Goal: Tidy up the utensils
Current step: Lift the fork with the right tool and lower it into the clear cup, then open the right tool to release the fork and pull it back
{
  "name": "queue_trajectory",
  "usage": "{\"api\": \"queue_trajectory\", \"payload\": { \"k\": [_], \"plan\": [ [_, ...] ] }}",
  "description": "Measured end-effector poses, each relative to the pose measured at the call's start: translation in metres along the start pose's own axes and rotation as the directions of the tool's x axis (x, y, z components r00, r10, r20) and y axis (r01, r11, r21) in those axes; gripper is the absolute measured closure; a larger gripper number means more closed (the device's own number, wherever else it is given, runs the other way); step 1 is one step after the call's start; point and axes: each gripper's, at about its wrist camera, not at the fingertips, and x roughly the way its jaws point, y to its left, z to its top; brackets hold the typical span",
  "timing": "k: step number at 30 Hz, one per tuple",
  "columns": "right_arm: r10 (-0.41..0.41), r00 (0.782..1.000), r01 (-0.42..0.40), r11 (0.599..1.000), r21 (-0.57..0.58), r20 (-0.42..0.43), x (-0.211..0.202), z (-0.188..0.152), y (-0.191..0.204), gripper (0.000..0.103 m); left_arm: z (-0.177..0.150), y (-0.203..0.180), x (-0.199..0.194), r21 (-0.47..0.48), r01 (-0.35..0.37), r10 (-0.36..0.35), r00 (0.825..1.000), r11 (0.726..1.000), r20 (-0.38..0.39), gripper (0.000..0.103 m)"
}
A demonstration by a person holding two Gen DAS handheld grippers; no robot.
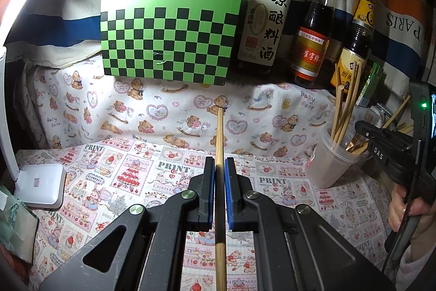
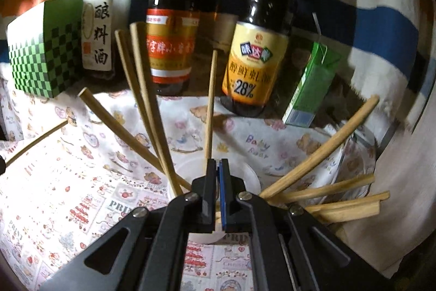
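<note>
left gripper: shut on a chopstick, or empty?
Shut on it. In the left wrist view the left gripper has its blue pads pressed against a single wooden chopstick running forward between them.

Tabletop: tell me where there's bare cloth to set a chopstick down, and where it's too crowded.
Free: the patterned cloth between the white lamp base, the green checkered box and the plastic cup, ahead of the left gripper. Crowded: the right side, where the bottles, the cup's chopsticks and the right gripper bunch together.

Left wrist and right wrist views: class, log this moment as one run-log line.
left tool: shut on chopstick | right tool: shut on chopstick, over plastic cup | cup: holds chopsticks
</note>
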Motion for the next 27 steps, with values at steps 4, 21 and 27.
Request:
{"api": "queue_trajectory", "payload": {
  "k": [4,21,27],
  "plan": [
    [0.025,1.0,-0.024,0.999,0.044,-0.011,0.006,-0.001,-0.01,0.101,0.0,-0.001,-0.001,0.005,0.011,-0.011,1.0,1.0,0.001,0.097],
    [0.196,0.977,-0.209,0.961,0.179,0.086,-0.039,-0.009,-0.034,0.072,0.001,0.005,0.001,-0.028,0.207,-0.209,0.976,0.978,-0.066,0.097],
    [0.364,0.928,-0.368,0.875,0.315,0.074,-0.05,-0.027,-0.032,0.071,-0.001,-0.005,0.0,0.006,0.256,-0.254,0.963,0.967,-0.089,0.097]
  ]
}}
